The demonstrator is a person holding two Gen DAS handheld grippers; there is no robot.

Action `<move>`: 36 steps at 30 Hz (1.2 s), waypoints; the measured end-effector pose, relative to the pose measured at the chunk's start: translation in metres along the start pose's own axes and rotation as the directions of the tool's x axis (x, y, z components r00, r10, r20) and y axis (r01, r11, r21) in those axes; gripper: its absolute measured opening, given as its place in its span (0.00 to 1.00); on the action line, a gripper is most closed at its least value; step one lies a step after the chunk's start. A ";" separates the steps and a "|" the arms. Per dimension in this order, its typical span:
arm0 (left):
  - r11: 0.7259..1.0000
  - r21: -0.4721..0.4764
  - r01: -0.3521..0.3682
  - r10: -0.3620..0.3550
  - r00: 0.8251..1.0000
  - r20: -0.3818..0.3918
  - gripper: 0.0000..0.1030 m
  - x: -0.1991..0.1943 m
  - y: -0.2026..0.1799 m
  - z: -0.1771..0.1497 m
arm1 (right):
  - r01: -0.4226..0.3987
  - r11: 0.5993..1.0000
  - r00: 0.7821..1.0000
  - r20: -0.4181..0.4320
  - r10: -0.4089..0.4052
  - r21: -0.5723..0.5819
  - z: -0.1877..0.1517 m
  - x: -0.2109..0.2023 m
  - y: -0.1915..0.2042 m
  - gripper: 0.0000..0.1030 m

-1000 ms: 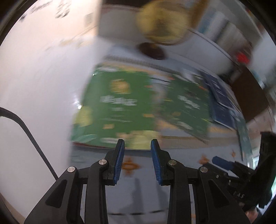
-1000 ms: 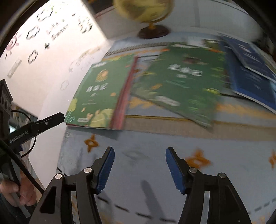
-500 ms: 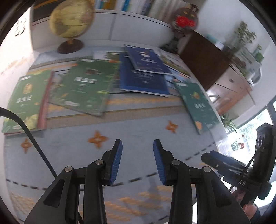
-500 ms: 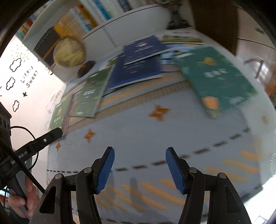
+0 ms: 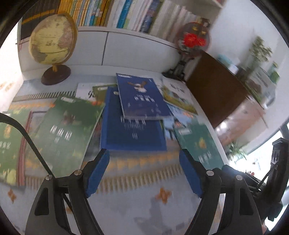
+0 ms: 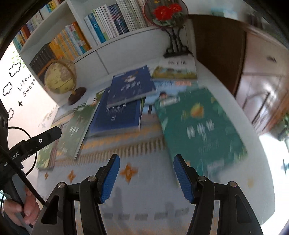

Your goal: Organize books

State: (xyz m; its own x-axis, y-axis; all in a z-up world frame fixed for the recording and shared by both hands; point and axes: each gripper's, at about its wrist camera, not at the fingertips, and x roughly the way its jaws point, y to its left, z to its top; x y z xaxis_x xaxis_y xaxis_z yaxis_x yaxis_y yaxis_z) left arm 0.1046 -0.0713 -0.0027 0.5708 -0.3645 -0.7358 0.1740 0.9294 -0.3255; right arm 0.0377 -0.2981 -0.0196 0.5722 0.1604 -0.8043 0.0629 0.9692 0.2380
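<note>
The left tool (image 5: 144, 162) hangs over a patterned cloth (image 5: 137, 197) on the counter, its blue pads wide apart with nothing between them; the jaws have just been opening. Beyond the pads lies a large blue book (image 5: 133, 137), and a smaller blue book (image 5: 142, 97) rests on top of it, tilted. A green book (image 5: 66, 130) lies to the left, overlapping the large one's edge, and a teal-green book (image 5: 198, 144) lies to the right. A globe (image 5: 52, 41) stands at the back left beneath a shelf of upright books (image 5: 115, 12). The right tool (image 5: 274, 171) shows at the right edge.
</note>
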 end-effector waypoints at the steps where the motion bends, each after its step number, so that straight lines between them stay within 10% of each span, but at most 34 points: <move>1: 1.000 -0.017 0.000 0.000 1.000 -0.001 0.76 0.013 0.003 0.011 | 0.002 1.000 1.000 -0.013 -0.002 -0.001 0.015 0.012 0.001 0.58; 16: 0.996 -0.088 0.012 -0.026 0.987 -0.158 0.76 0.176 0.038 0.102 | 0.062 0.997 0.993 -0.097 -0.065 -0.035 0.171 0.179 0.008 0.58; 29: 0.999 -0.044 0.031 -0.038 0.986 -0.165 0.50 0.181 0.035 0.093 | 0.027 0.998 0.986 -0.164 -0.036 -0.057 0.164 0.208 0.006 0.50; 36: 0.937 -0.240 0.256 -0.297 0.942 -0.157 0.50 0.132 0.062 0.060 | -0.035 0.998 0.978 -0.205 0.023 -0.059 0.134 0.176 0.008 0.50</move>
State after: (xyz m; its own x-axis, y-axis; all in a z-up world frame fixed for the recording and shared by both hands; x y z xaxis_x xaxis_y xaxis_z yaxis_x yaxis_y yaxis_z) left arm 0.2389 -0.0581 -0.0840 0.3603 -0.6287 -0.6891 0.1166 0.7633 -0.6354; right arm 0.2485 -0.2875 -0.0867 0.3935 0.2171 -0.8933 -0.0056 0.9723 0.2338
